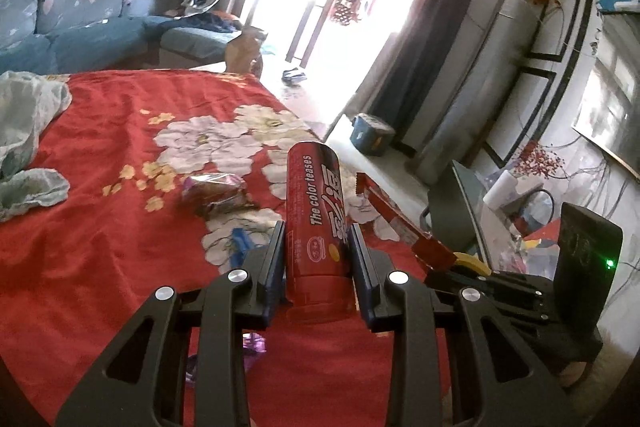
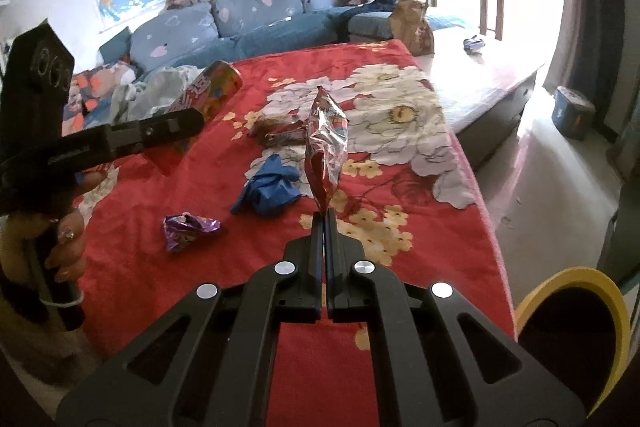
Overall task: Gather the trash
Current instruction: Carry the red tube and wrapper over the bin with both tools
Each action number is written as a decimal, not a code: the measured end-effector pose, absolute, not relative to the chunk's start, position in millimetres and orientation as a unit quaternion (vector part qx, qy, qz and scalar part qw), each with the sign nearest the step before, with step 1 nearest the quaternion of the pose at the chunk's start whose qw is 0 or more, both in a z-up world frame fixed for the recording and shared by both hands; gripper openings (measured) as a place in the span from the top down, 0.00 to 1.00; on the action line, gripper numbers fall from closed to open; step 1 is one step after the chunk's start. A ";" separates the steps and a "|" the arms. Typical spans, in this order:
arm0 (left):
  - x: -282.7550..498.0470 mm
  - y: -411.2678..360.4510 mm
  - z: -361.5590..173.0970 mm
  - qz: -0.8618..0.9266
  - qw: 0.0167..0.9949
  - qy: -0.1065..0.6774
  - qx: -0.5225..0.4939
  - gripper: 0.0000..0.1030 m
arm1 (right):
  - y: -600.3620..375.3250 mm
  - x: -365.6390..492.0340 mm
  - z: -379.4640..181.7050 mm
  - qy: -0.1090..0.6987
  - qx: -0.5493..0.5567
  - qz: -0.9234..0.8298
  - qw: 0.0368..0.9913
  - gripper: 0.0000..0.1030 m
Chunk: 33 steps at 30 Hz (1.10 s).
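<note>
Left gripper [image 1: 316, 227] was clamped on the red snack can [image 1: 316, 211], both fingers pressed flat vs. its sides, can lifted clear above the red floral blanket [image 1: 100, 267] w/ its far end pointing away from the camera. From the right wrist view that same can [image 2: 212, 91] showed tilted in the air at left, held by the left unit. Right gripper [image 2: 324, 217] was squeezed tight on the bottom corner of a red foil snack bag [image 2: 326, 147], fingers practically together, bag standing up above the tips and off the blanket. Still lying on the blanket: a crumpled blue glove [image 2: 268, 187] just beyond the right tips, a purple wrapper [image 2: 188, 227] nearer and to the left, plus a clear-wrapped brown pastry [image 1: 218, 193] and a thin bar wrapper [image 2: 284, 137] further up by the white flower print. A pale cloth [image 1: 28, 131] sat bunched at the blanket's far left edge. Yellow-rimmed bin [image 2: 576, 331] sat low right, off the blanket's edge, near the right unit. Blue sofa [image 2: 240, 19] ran along the back wall.
</note>
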<state>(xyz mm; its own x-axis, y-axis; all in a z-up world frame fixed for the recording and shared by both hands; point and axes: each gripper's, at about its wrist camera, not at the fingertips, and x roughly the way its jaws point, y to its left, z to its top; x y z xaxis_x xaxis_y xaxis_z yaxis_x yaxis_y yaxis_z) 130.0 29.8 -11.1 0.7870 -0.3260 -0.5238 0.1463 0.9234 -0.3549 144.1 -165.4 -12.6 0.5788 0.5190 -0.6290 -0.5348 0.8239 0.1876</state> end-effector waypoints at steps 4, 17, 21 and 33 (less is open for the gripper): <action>128.4 18.3 -8.1 -0.139 0.933 0.299 -0.142 0.72 | -177.9 140.9 -8.3 0.345 -0.006 0.283 0.895 1.00; 127.0 -29.2 -4.9 -0.188 0.928 0.302 -0.108 0.72 | -227.4 126.0 -2.7 0.338 0.022 0.237 0.910 1.00; 126.9 -41.5 -5.3 -0.199 0.926 0.305 -0.099 0.72 | -240.7 121.1 -4.4 0.337 0.024 0.221 0.915 1.00; 130.6 -84.3 -12.5 -0.234 0.916 0.318 -0.071 0.72 | -286.0 110.9 -17.3 0.350 0.062 0.170 0.919 1.00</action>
